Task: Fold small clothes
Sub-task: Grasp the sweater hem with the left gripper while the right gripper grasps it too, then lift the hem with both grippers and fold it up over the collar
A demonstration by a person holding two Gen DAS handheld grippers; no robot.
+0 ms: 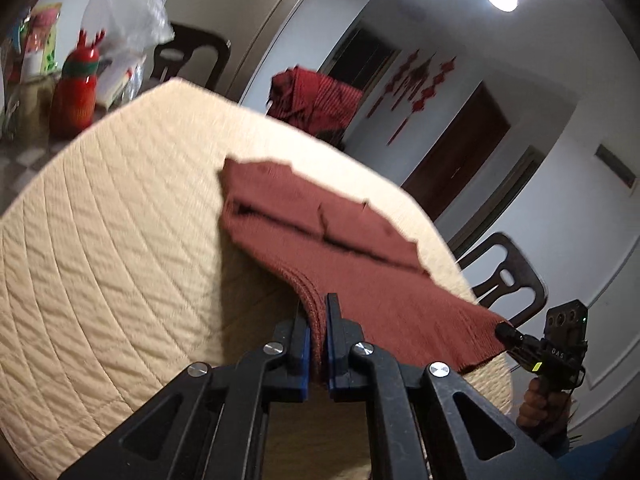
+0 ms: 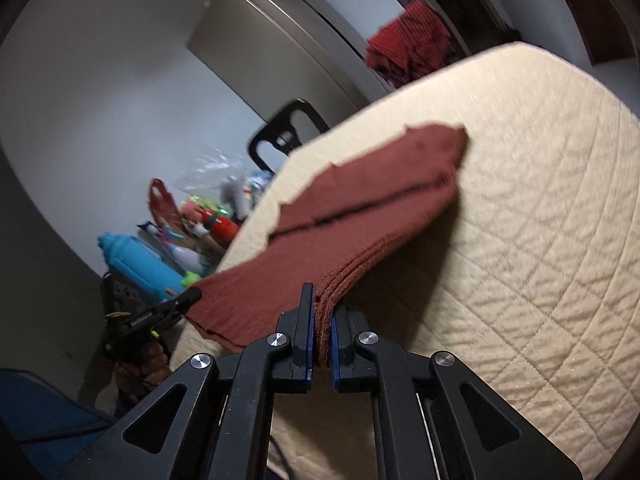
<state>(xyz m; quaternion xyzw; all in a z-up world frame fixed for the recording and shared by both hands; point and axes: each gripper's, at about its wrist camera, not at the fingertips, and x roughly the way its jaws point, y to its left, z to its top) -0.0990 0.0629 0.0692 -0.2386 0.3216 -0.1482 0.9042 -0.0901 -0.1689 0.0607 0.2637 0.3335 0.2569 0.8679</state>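
Left wrist view. Left gripper (image 1: 318, 312), lower centre: jaws clamping the near edge of the rust-brown knit garment (image 1: 320, 216), several layers bunched between the pads. Garment spreading from centre frame toward the lower right, far part lying on the cream quilted surface (image 1: 100, 240), near hem hanging lifted. Right gripper (image 1: 505, 330), lower right: pinching the other near corner, gloved-looking hand (image 1: 538, 402) gripping its handle. Lettering on that gripper body reading roughly "DAS", too small for certainty. Red hanging decorations (image 1: 416, 88), upper right: no legible characters. Red bottle (image 1: 76, 92), upper left: label blurring out.

Right wrist view. Right gripper (image 2: 323, 308), lower centre: jaws closing on the stacked hem. Left gripper (image 2: 192, 294), lower left: nipping the opposite corner. Garment (image 2: 380, 200) running up toward centre right over the quilted surface (image 2: 540, 240).

Progress, judging: sleeves apparently already folded in, layers showing at the hem; bottom-to-top fold just beginning, carrying over and smoothing remaining. Red striped cloth (image 2: 408, 40), upper right, lying apart.
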